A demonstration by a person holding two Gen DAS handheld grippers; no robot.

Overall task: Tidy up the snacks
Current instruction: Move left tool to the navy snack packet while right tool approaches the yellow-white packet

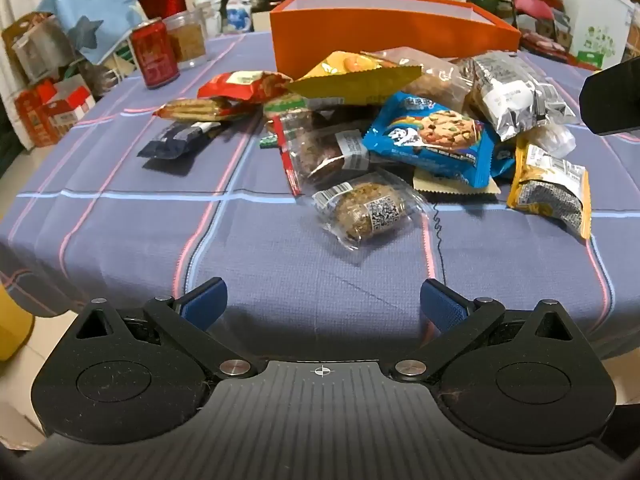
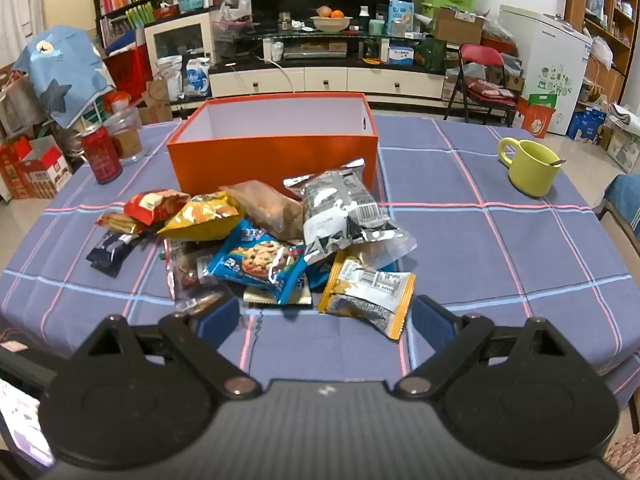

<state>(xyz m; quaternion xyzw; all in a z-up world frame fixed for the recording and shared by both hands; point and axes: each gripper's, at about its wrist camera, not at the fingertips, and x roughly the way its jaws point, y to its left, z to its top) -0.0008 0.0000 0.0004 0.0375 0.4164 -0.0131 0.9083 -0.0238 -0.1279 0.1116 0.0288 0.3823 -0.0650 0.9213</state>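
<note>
A pile of several snack packets lies on the blue checked tablecloth (image 1: 120,232) in front of an empty orange box (image 2: 272,160). A blue cookie packet (image 1: 432,136) tops the middle of the pile, with a silver packet (image 2: 340,212) and a yellow packet (image 2: 204,216) behind it. Nearest my left gripper (image 1: 322,304) is a clear-wrapped grain bar (image 1: 368,210); the gripper hangs open above bare cloth, holding nothing. My right gripper (image 2: 326,320) is open too, low over the table's front, with an orange-edged packet (image 2: 368,300) just ahead of its fingers.
A red can (image 2: 100,156) and a clear jar (image 2: 124,136) stand at the table's left rear. At the right side sits a green mug (image 2: 530,166) with a spoon in it. Behind the table are a chair and cluttered shelves.
</note>
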